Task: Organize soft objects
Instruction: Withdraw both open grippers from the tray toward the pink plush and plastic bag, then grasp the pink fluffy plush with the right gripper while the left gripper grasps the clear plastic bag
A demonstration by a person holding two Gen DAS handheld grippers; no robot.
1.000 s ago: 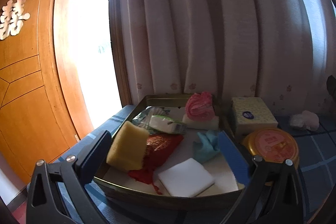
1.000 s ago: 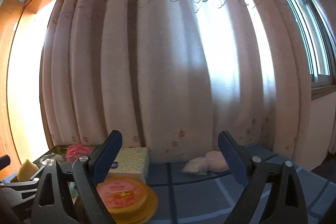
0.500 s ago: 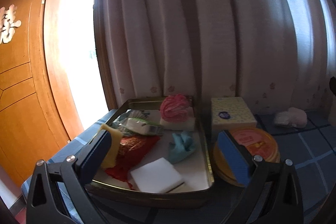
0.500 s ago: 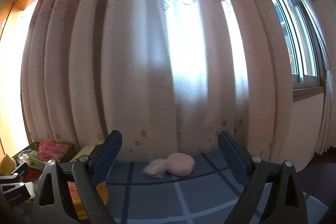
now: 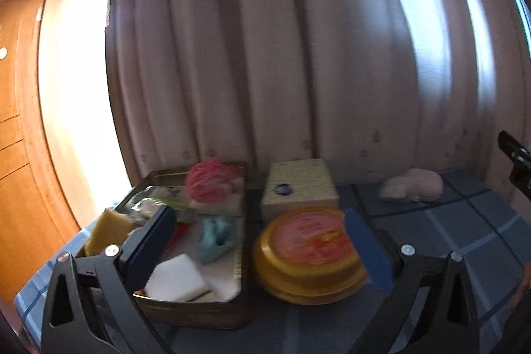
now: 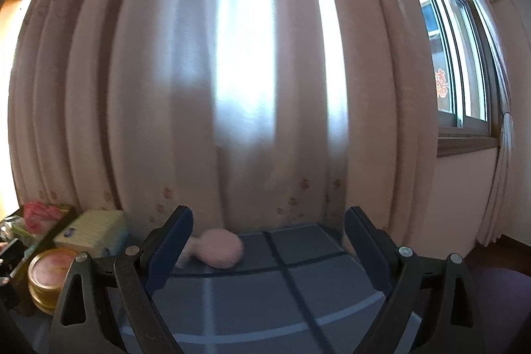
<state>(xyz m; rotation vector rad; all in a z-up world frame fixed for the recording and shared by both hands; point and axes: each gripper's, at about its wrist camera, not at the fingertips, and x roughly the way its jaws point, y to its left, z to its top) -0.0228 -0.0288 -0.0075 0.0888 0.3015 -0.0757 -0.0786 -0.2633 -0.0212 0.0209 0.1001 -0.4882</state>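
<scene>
A pink soft puff (image 6: 221, 247) lies on the blue checked cloth by the curtain, just ahead and left of centre of my open right gripper (image 6: 268, 246); the same pink puff (image 5: 421, 184) shows far right in the left wrist view. A metal tray (image 5: 199, 309) holds soft things: a yellow sponge (image 5: 106, 229), a white sponge (image 5: 174, 277), a teal cloth (image 5: 215, 233), a pink mesh ball (image 5: 207, 181) and a plastic-wrapped pack (image 5: 149, 204). My left gripper (image 5: 259, 243) stands open, empty, in front of the tray and tin.
A round yellow tin with an orange lid (image 5: 308, 249) sits right of the tray, a pale tissue box (image 5: 298, 188) behind it. Pleated curtains (image 6: 232, 88) close off the back. A wooden door (image 5: 20, 138) stands left; a window (image 6: 458, 55) right.
Both views have swung rightward. The tray has slid left in the left wrist view and the tin now sits between its fingers. The pink puff looms larger before the right gripper.
</scene>
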